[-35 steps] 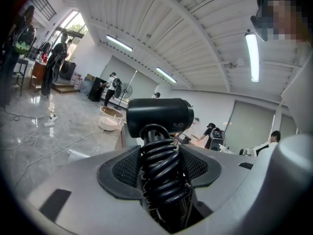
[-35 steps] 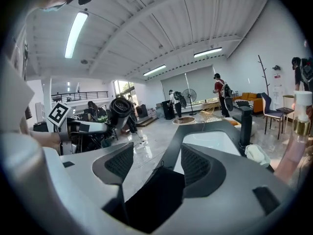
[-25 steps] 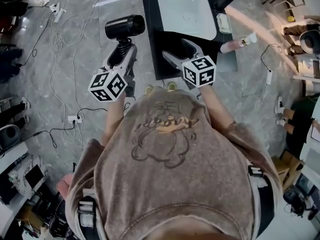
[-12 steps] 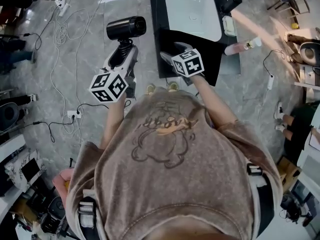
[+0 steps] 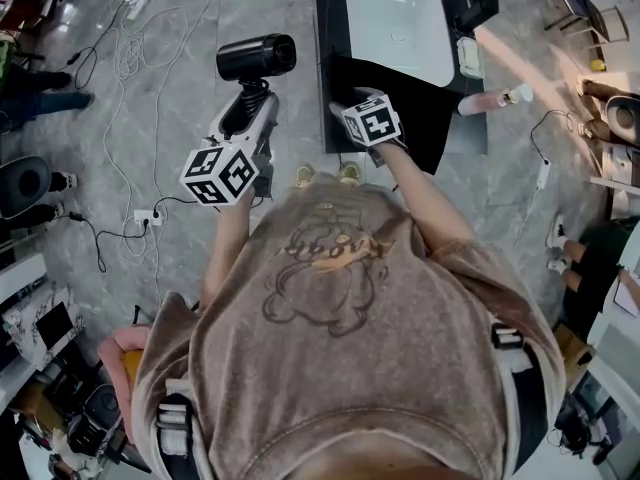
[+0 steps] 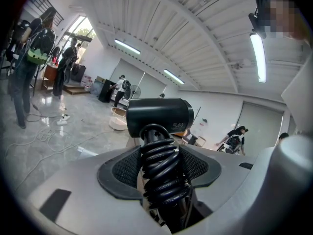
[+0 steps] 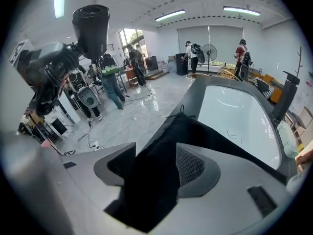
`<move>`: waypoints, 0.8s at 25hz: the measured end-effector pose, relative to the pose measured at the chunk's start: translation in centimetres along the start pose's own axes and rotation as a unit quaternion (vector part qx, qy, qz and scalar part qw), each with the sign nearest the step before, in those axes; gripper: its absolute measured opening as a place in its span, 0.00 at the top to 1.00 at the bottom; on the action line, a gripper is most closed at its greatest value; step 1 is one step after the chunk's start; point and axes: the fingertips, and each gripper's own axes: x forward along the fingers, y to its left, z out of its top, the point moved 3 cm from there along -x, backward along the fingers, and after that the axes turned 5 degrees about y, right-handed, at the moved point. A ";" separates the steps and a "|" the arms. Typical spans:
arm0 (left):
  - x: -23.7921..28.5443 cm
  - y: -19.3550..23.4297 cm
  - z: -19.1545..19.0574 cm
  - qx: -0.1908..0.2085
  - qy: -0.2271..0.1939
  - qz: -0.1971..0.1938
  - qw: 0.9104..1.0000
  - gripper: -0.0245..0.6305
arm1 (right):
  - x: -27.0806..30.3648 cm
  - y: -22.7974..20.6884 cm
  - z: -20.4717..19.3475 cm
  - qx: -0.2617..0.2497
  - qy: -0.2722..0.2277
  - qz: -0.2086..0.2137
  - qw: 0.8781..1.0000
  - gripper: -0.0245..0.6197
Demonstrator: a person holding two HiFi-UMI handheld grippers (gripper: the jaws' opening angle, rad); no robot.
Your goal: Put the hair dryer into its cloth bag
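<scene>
A black hair dryer (image 5: 255,56) stands up from my left gripper (image 5: 245,103), out over the floor left of the counter. In the left gripper view the pads are shut on its handle, which is wound with the coiled black cord (image 6: 161,170), below the barrel (image 6: 159,115). The black cloth bag (image 5: 425,108) lies on the dark counter beside the sink and hangs over its near edge. My right gripper (image 5: 352,103) points down onto the bag's left end. Its jaws have just been closing; the bag's cloth (image 7: 195,131) lies between the pads (image 7: 193,163), which still stand wide apart.
A white basin (image 5: 352,8) is set in the dark counter, with a black faucet (image 5: 480,3) and a pink bottle (image 5: 490,96) to its right. Cables (image 5: 110,78) and a power strip (image 5: 148,216) lie on the grey floor at left. People stand further off.
My right gripper has come down and to the left onto the bag at the counter's near edge, tipping further downward. The left gripper and the hair dryer have hardly moved.
</scene>
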 end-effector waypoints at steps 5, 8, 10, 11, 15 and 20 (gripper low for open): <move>-0.9 0.9 0.2 -0.003 -0.003 0.003 1.000 0.57 | 0.9 0.4 -0.3 0.002 0.019 -0.010 1.000 0.61; -1.1 1.0 0.2 -0.005 -0.003 0.003 1.000 0.57 | 0.8 0.5 -0.1 0.007 0.020 -0.010 1.000 0.68; -1.2 1.1 0.2 -0.006 -0.004 0.003 1.000 0.57 | 0.7 0.5 -0.1 0.012 0.020 -0.009 1.000 0.73; -1.2 1.1 0.2 -0.006 -0.003 0.003 1.000 0.57 | 0.6 0.4 -0.2 0.013 0.020 -0.010 1.000 0.76; -0.7 0.9 0.1 -0.008 -0.002 0.001 1.000 0.57 | 0.4 -0.2 -0.3 0.016 0.018 -0.012 1.000 0.84; -0.2 0.5 0.0 -0.008 0.000 -0.001 1.000 0.57 | -0.2 -0.9 -0.4 0.019 0.012 -0.014 1.000 0.93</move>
